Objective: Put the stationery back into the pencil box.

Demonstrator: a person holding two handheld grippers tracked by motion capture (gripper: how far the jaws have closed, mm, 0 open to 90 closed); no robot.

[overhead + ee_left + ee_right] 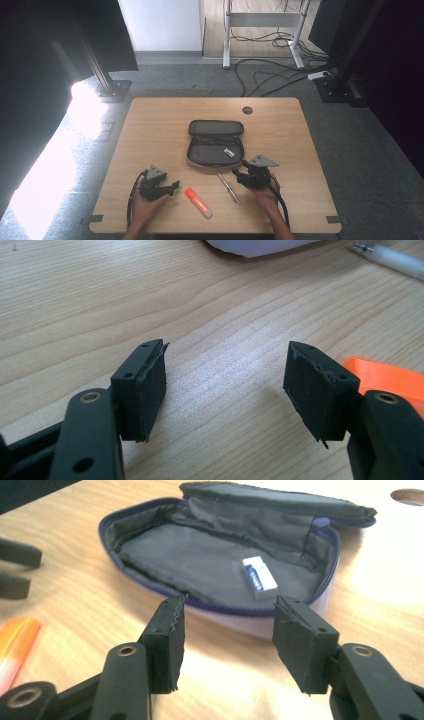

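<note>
Jaws, both grippers: apart, nothing between them.

High view. Left gripper (176,186) lower left of centre, resting on table (150,130). Right gripper (240,172) lower right of centre, just below the case (216,143), which lies unzipped mid-frame with an eraser (229,153) inside. Highlighter (198,202), orange, between the two hands. Pen (228,187) just left of the right gripper, near the case's lower edge.

Left gripper view. Pads wide, bare wood between. Highlighter (385,382) at right edge, behind the right-hand pad; pen (390,257) upper right.

Right gripper view. Pads open, aimed at the case (150,540) rim; eraser (260,577) right of centre; highlighter (17,640) lower left.

Risk, judged: the pen is thin and flat on the wood, so a shallow pinch may roll or skid it. A pad catching the soft rim could drag the case.
</note>
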